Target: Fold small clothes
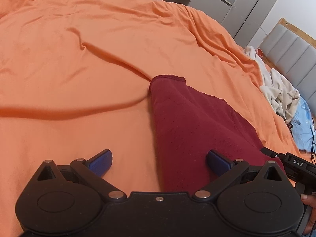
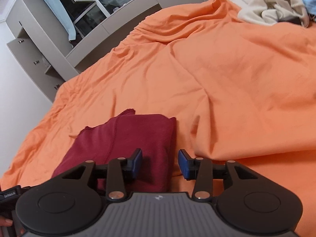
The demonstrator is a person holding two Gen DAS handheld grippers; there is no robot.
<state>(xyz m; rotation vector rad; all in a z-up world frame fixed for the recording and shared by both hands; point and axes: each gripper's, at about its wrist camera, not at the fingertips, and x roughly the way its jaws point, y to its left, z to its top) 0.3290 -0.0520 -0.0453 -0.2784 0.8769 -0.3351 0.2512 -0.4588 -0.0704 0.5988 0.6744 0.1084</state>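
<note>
Left gripper is hovering wide open over the maroon garment; right gripper is standing parted at its folded edge, gripping nothing. The garment's lying flat on the orange bedspread, pale laundry heaped beyond.

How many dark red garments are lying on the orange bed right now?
1: the dark red garment lies on the orange bedcover before both grippers. The pale clothes pile may hide more.

Wide orange bedspread lay open around the maroon garment; only heaped pale clothes crowded the far corner.
</note>
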